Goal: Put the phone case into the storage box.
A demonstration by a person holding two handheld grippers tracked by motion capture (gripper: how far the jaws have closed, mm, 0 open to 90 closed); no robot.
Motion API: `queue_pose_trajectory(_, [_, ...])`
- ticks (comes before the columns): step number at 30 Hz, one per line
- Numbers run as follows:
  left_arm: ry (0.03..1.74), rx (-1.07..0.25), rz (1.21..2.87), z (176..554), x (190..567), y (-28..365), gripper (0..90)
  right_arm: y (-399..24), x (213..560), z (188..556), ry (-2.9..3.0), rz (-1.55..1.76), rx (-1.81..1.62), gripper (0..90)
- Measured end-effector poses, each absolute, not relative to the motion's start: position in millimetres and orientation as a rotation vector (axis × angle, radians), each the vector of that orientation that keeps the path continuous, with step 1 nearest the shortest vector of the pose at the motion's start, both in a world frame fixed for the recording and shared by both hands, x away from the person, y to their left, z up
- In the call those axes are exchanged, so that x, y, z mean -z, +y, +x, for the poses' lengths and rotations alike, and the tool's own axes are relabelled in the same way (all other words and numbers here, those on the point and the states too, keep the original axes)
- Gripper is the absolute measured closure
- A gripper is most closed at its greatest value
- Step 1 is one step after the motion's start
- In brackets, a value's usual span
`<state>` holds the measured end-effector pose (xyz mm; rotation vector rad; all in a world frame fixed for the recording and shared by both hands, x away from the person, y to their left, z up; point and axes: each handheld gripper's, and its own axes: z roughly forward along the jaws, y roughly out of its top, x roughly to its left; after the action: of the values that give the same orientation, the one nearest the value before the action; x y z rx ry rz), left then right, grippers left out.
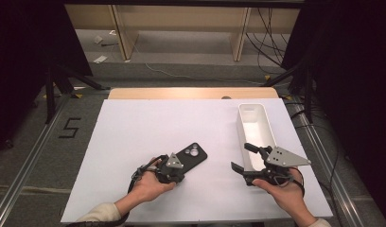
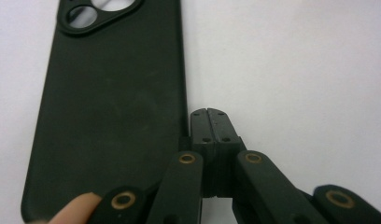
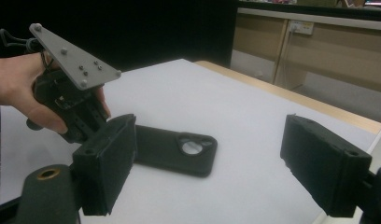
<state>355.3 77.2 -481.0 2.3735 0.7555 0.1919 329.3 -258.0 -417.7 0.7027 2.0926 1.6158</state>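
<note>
**Left gripper closed beside the phone case, right gripper open by the bin**

In the high view, your left gripper (image 1: 178,171) sits low on the white table (image 1: 134,142), at the near end of the black phone case (image 1: 192,154). The case lies flat, camera cut-out towards the far right, near the middle of the table. Your right gripper (image 1: 242,158) rests at the near right, its jaws spread apart and pointing left and away from you, just beside the near end of the long white bin (image 1: 256,124). The bin runs from near to far along the right side of the table, well apart from the case.

In the left gripper view, your left gripper (image 2: 211,126) has its two jaws pressed together with nothing between them. Their tips sit on the table just beside the long right edge of the phone case (image 2: 109,107); whether they touch that edge you cannot tell. A fingertip (image 2: 74,210) shows at the bottom left.

In the right gripper view, your right gripper (image 3: 207,172) stands wide open and empty. Between its jaws, farther off, lies the phone case (image 3: 174,151), with your left hand (image 3: 20,88) holding the other gripper at its left end.
</note>
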Motion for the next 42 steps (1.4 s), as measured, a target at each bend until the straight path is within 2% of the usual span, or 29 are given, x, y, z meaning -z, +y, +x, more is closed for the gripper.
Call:
queue_pose_trajectory(12, [0.766,-0.206,2.356,360.6,474.0,85.9,89.4,-258.2,417.6,329.4,2.091,0.702,-1.619,19.8])
queue_pose_trajectory(14, [0.755,-0.2,2.343,361.6,470.0,85.7,79.6,-258.1,417.4,329.2,2.091,0.701,-1.62,19.8])
queue_pose_trajectory(15, [0.742,-0.21,2.342,363.3,466.0,85.3,79.6,-258.1,417.4,329.2,2.091,0.701,-1.62,19.8])
queue_pose_trajectory(16, [0.737,-0.243,2.322,366.6,462.3,84.7,68.3,-258.1,417.7,329.8,2.091,0.706,-1.621,19.8])
queue_pose_trajectory(18, [0.724,-0.288,2.315,372.6,457.7,83.8,54.7,-258.1,418.0,330.2,2.093,0.711,-1.62,19.8])
queue_pose_trajectory(20, [0.702,-0.362,2.365,384.0,453.5,79.1,34.1,-258.0,417.9,330.0,2.093,0.712,-1.619,19.8])
queue_pose_trajectory(21, [0.702,-0.362,2.365,384.0,453.5,79.1,26.3,-258.0,417.9,330.0,2.093,0.712,-1.619,19.8])
queue_pose_trajectory(22, [0.712,-0.419,2.389,391.7,453.8,75.0,20.2,-258.1,417.7,330.1,2.091,0.713,-1.621,19.8])
queue_pose_trajectory(23, [0.712,-0.419,2.389,391.7,453.8,75.0,17.1,-258.4,417.7,330.3,2.092,0.711,-1.62,19.8])
queue_pose_trajectory(27, [0.685,-0.414,2.444,401.1,457.3,70.5,12.4,-258.7,418.4,330.7,2.094,0.715,-1.625,19.8])
queue_pose_trajectory(30, [0.689,-0.362,2.471,405.8,463.6,67.2,11.9,-259.1,418.4,330.8,2.094,0.715,-1.625,19.9])
queue_pose_trajectory(42, [0.667,-0.364,2.543,412.7,473.7,63.7,6.9,-258.6,418.5,330.8,2.095,0.712,-1.628,19.8])
